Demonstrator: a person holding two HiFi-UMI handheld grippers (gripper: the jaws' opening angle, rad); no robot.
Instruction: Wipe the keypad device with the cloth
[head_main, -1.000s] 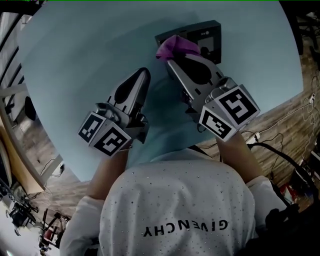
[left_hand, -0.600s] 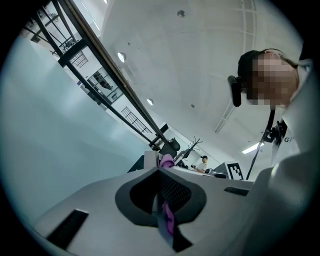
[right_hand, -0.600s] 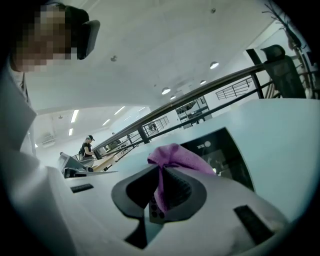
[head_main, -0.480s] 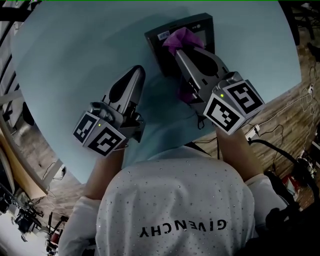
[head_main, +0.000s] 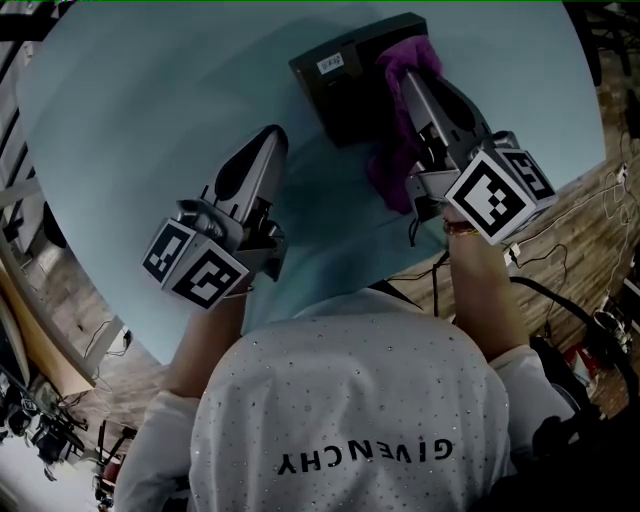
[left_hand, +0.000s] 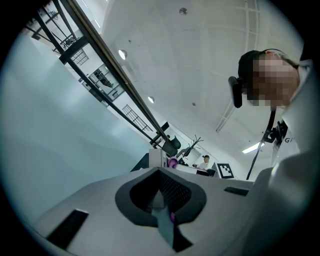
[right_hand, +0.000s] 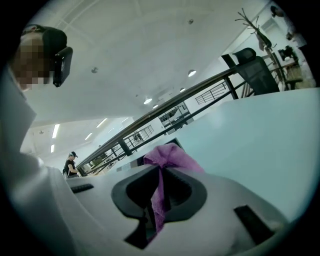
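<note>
As the right hand-held gripper (head_main: 418, 88) sweeps across, the purple cloth (head_main: 391, 172) clamped in its jaws now drapes over the right edge of the keypad device (head_main: 345, 92). Half a second ago it covered the middle, and a second ago the left corner, so one left-to-right pass looks about finished. The device lies at the far side of the surface (head_main: 140, 110). The left hand-held gripper (head_main: 270, 140) waits just beside it, jaws together on nothing.
</note>
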